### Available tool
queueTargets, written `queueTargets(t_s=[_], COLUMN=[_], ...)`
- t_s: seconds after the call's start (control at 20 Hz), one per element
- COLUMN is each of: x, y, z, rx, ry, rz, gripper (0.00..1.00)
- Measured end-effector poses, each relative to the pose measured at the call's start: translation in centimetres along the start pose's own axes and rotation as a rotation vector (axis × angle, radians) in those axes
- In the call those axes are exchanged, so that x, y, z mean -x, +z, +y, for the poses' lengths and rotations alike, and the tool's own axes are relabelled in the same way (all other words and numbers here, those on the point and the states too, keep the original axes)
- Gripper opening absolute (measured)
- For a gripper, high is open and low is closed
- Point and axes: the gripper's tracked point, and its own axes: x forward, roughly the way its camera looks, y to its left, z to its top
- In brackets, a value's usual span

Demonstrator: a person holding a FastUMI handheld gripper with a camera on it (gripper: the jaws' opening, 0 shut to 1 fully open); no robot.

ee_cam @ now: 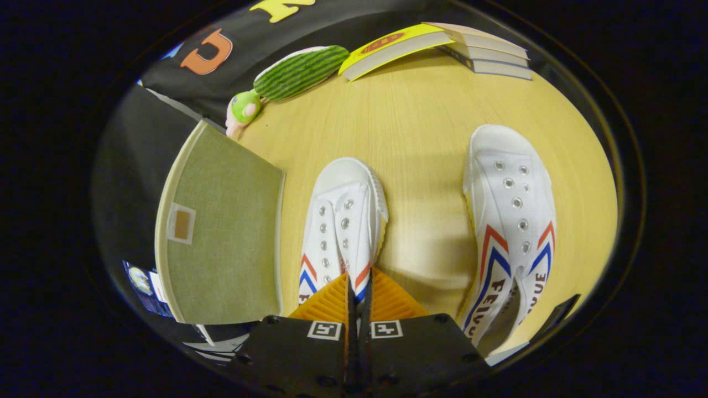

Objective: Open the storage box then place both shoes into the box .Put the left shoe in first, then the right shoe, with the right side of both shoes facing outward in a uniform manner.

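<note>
Two white canvas shoes with red and blue stripes lie on the wooden table, toes pointing away from me. My gripper (359,279) has its fingers drawn close together, pinched on the rear side wall of the nearer shoe (343,215), whose striped edge shows in the thin gap between them. The other shoe (511,221) lies apart, off to the right of the fingers. Left of the held shoe is the storage box (221,243), showing a flat olive fabric face with a cream rim and a small tab. Whether that face is a closed lid I cannot tell.
Beyond the shoes, a green striped plush toy (293,74) lies at the far left of the table (420,127), and a stack of books with a yellow cover (442,47) lies at the far side. A dark object (556,312) sits by the right shoe's heel.
</note>
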Motion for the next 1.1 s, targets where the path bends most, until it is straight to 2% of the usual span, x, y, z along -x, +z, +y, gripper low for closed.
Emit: queueTargets(t_s=[0.3, 0.4, 0.65, 0.85, 1.1], x=[7.5, 10.8, 16.7, 15.4, 9.5], y=[2.6, 3.4, 3.2, 0.8, 0.5], z=[3.8, 6.7, 16.5, 23.4, 29.5], rx=[-0.037, -0.033, 0.029, 0.052, 0.016], ry=[0.004, 0.016, 0.128, 0.159, 0.208], rz=[-0.126, -0.178, -0.237, -0.180, -0.116], gripper=[0.06, 0.06, 0.06, 0.06, 0.06])
